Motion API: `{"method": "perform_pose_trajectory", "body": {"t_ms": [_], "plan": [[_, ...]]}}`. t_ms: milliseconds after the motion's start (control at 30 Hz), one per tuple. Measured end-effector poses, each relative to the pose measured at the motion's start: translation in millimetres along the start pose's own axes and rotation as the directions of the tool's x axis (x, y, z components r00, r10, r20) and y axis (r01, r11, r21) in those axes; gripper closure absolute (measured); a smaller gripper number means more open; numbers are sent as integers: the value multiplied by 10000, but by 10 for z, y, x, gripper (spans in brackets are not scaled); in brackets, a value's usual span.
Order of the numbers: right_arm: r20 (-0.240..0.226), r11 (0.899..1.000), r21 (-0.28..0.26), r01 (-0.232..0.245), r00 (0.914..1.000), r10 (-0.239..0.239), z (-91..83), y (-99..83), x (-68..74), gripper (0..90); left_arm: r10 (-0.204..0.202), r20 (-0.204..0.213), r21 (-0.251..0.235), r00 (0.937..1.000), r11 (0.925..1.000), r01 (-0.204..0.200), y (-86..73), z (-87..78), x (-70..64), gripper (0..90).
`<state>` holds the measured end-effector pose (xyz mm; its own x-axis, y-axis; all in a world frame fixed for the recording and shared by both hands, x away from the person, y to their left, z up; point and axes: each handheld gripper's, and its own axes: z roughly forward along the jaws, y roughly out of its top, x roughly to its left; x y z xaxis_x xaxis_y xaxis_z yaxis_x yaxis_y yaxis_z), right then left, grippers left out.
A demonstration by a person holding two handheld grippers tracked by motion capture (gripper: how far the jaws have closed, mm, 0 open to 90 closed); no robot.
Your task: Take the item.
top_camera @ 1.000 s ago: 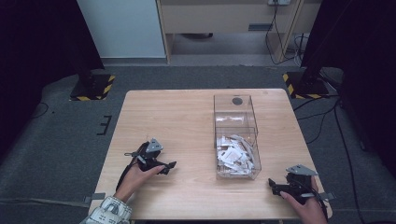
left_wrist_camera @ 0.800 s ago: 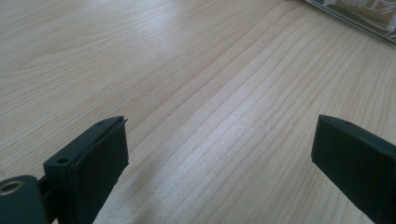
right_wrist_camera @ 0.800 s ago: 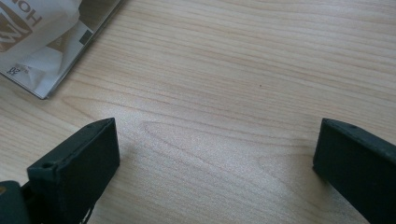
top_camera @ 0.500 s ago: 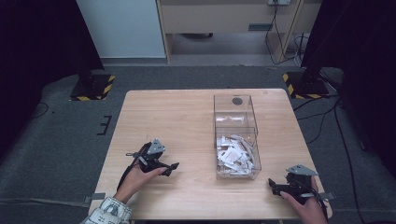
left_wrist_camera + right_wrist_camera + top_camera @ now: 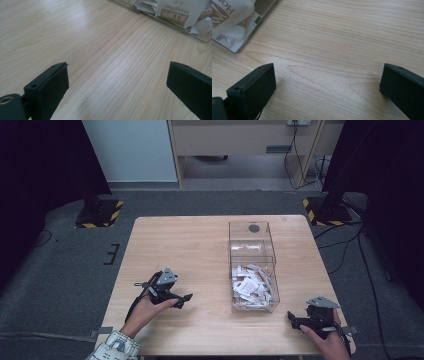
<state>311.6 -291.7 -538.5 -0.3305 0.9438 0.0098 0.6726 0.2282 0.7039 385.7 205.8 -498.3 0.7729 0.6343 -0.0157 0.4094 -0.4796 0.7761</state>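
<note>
A clear plastic box [image 5: 253,266] stands on the right half of the wooden table [image 5: 200,245], its near end holding a heap of white paper packets [image 5: 252,284]. My left gripper [image 5: 184,298] rests low on the table to the box's left, jaws wide open and pointing at the box. In the left gripper view [image 5: 117,82] bare wood lies between the jaws, and the box wall with packets [image 5: 175,12] is at the top right. My right gripper [image 5: 292,319] sits at the near right corner, open, pointing left. The right gripper view [image 5: 327,85] has the box corner [image 5: 239,25] at top left.
A small dark round mark [image 5: 254,228] shows at the far end of the box. Dark stands with yellow-black striped bases [image 5: 100,215] flank the table on the grey floor. Cables [image 5: 350,235] trail at the right. A cabinet [image 5: 240,140] stands beyond the table.
Both hands have stayed almost still; the left gripper has shifted only slightly. The jaws have kept their spread.
</note>
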Motion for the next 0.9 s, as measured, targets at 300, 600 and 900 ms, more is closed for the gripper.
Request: {"method": "perform_pose_trajectory", "body": {"t_ms": [300, 600, 900], "plan": [[0, 10000, 0, -9, 10000, 9, 0, 0, 1, 8, 81, 308, -231, 9995, 9997, -74, 128, -60, -40, 37], [-2, 10000, -3, -8, 10000, 8, 1, 0, 0, 8, 764, 603, -43, 9953, 9971, -763, 382, -62, -132, 37], [-15, 10000, -10, 25, 10000, -25, 0, 0, -4, 8, 1000, 711, -249, 9924, 9948, -985, 596, -34, -202, 38]]}}
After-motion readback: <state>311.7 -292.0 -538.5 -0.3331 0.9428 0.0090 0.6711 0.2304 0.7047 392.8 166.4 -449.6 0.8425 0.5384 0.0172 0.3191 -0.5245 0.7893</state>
